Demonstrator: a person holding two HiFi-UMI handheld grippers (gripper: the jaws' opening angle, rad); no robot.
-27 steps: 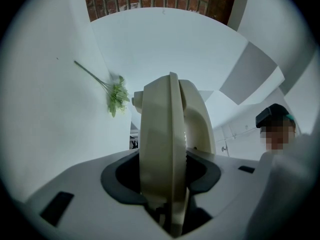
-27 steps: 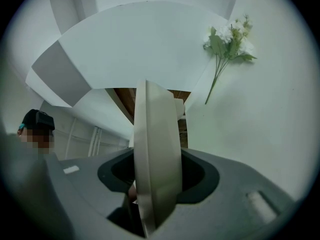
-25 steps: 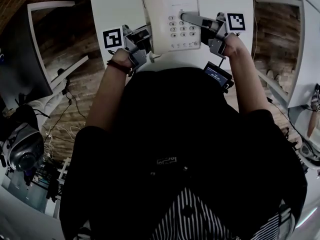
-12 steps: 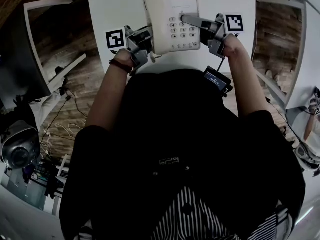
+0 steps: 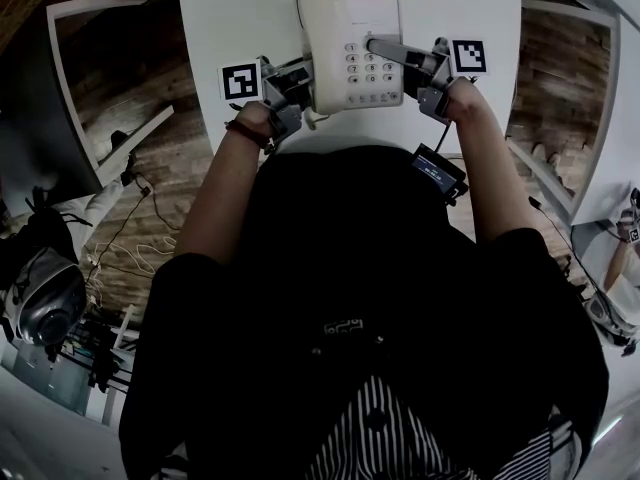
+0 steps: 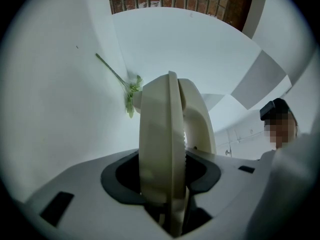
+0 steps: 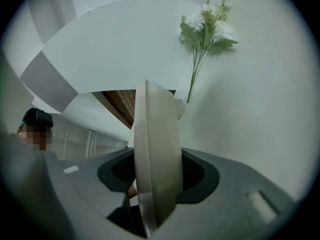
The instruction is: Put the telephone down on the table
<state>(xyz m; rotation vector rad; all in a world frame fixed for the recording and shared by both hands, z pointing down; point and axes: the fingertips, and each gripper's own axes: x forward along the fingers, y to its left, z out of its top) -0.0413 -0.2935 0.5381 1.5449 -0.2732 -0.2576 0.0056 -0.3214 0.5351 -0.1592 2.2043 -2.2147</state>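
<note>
Over the white surface (image 5: 235, 13), close to its near edge, the telephone (image 5: 345, 38) hangs level between the two tongs, keypad (image 5: 362, 68) up. The left tongs (image 5: 298, 84) are clenched on its left edge, and the right tongs (image 5: 398, 58) are clenched on the right edge with one jaw reaching across the keys. Each gripper view shows the cream casing wedged tight between the pads, no slack.

What's just changed? Over the last second the set has drifted a touch away and reads smaller from the head view. Its far end is now fully in frame, and both marker cubes (image 5: 240, 80) have travelled with it. That looks like a descent, with the grip unchanged throughout.

Is it down yet? Probably not: looking along the jaws, there seems to be a strip of air between the underside and the surface where the flower sprig (image 7: 206, 26) lies. So this is the closing stretch: a little more lowering, flat contact, then both tongs let go
</note>
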